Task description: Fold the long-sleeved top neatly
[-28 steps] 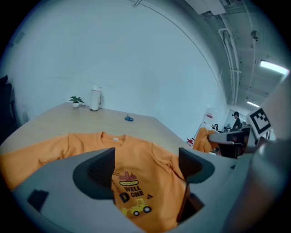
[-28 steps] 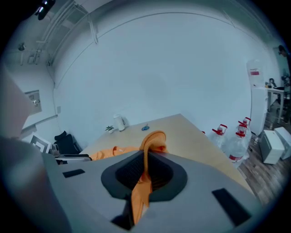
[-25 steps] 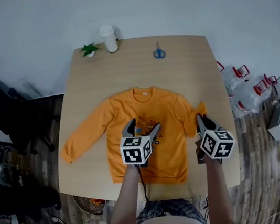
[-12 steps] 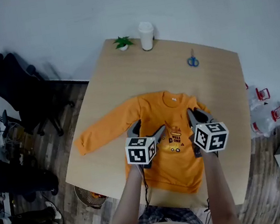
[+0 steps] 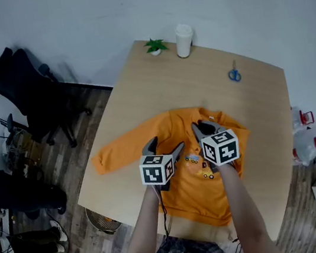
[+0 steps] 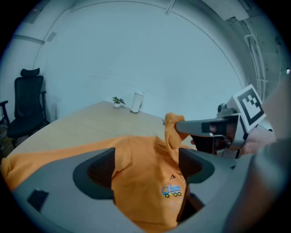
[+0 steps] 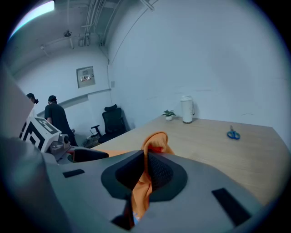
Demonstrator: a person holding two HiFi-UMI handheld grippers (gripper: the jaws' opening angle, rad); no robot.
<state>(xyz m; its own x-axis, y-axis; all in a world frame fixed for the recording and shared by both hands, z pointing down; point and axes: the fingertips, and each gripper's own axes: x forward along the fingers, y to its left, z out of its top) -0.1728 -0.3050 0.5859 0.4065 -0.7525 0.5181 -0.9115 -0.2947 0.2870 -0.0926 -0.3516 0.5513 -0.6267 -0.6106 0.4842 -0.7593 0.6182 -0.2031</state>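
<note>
Orange cuff [image 7: 156, 140] sits clenched in your right gripper [image 7: 146, 169], left gripper [image 6: 145, 166] released and empty; lay it flat leftward across the long-sleeved top [image 5: 201, 197].

An orange long-sleeved fabric top [image 5: 207, 187] lies on the near half of the pale wooden desk [image 5: 157, 87], one sleeve [image 5: 120, 150] reaching toward its left edge. At the far edge a small potted green plant [image 5: 155, 46] stands just left of a white lidded cup [image 5: 184, 40], blue-handled scissors [image 5: 234, 74] well apart to their right.
</note>
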